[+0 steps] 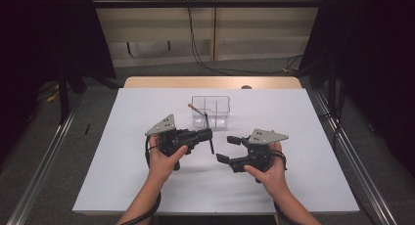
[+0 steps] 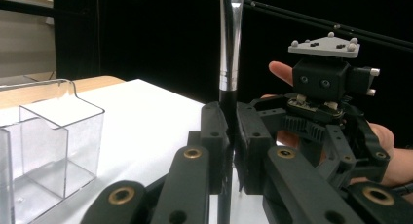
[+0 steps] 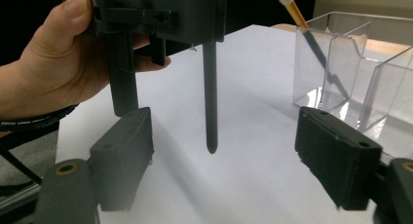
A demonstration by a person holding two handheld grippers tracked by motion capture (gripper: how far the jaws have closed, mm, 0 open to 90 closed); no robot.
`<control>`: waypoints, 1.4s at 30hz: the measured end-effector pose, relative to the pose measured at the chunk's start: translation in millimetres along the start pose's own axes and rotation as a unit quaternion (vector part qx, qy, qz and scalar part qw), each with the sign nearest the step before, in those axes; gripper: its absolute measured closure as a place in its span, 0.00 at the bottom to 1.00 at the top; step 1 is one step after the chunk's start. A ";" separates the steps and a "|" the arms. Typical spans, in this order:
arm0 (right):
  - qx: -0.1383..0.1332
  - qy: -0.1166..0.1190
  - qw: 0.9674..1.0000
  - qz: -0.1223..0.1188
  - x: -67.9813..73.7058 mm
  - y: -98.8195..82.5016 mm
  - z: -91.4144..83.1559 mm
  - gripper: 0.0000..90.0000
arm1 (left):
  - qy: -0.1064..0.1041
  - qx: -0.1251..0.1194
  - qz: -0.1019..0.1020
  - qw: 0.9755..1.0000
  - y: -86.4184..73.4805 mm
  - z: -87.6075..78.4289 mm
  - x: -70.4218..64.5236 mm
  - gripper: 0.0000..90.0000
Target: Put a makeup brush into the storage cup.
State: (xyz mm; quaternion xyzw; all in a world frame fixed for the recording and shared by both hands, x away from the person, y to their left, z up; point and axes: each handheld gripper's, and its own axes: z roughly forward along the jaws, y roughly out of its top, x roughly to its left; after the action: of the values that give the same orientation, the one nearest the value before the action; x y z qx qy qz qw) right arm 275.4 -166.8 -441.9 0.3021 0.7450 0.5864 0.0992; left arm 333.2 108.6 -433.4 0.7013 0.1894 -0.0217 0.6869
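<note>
The slim black-handled makeup brush with a shiny silver ferrule is clamped upright between the jaws of the left tool, its handle passing straight down through them. In the right gripper view its dark rounded lower end hangs just above the white tabletop without touching it. In the high view the brush shows as a thin dark stick at the left tool's tip, in front of the clear plastic organiser box with several compartments.

The left tool is closed tight on the brush handle, the pads pressing it from both sides. The person's left hand grips the tool body from below.

The right tool has its jaws spread apart with nothing between them, and its pads stand well clear of the brush on either side. It points toward the left tool, near it but not touching. The right hand holds it low over the tabletop.

A second brush with an orange-tan handle and pale tip leans tilted in one rear compartment of the clear box, its top sticking out above the rim. The box stands on the tabletop just beyond both tools.
</note>
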 end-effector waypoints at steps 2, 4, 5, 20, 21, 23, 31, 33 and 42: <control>-0.004 -0.002 1.000 0.000 -1.4 0.2 -2.8 0.20 | 0.002 0.000 0.001 1.000 0.3 -1.2 0.2 0.93; -0.005 -0.006 1.000 0.000 -2.8 -0.2 -5.4 0.16 | 0.004 -0.002 0.001 1.000 0.3 -2.0 0.5 0.93; -0.005 -0.010 1.000 -0.002 -3.5 -0.5 -7.3 0.15 | 0.004 -0.002 0.001 1.000 0.4 -2.3 0.5 0.93; 0.007 -0.015 1.000 -0.015 -13.2 -2.4 -25.1 0.08 | 0.007 -0.004 0.003 1.000 1.0 -5.5 0.1 0.93; 0.007 -0.015 1.000 -0.015 -13.9 -2.8 -26.2 0.08 | 0.008 -0.004 0.004 1.000 1.4 -6.0 -0.2 0.93; 0.006 -0.015 1.000 -0.016 -14.7 -3.1 -28.6 0.08 | 0.009 -0.005 0.005 1.000 1.9 -6.8 -0.3 0.93; 0.007 -0.020 0.999 -0.026 -17.7 -3.7 -39.2 0.08 | 0.013 -0.005 0.008 1.000 1.8 -10.5 -1.2 0.93; 0.006 -0.021 0.999 -0.025 -19.2 -4.7 -41.7 0.08 | 0.014 -0.005 0.008 1.000 1.5 -11.1 -1.5 0.93; 0.006 -0.032 0.999 -0.026 -26.2 -7.5 -54.4 0.08 | 0.021 0.000 0.007 1.000 -2.2 -12.9 -0.3 0.93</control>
State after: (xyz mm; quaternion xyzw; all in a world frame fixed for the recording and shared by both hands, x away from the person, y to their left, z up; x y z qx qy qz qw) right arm 266.5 -226.8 -438.4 0.3017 0.7523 0.5696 0.1361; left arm 329.3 121.0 -434.7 0.7030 0.1987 -0.0022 0.6829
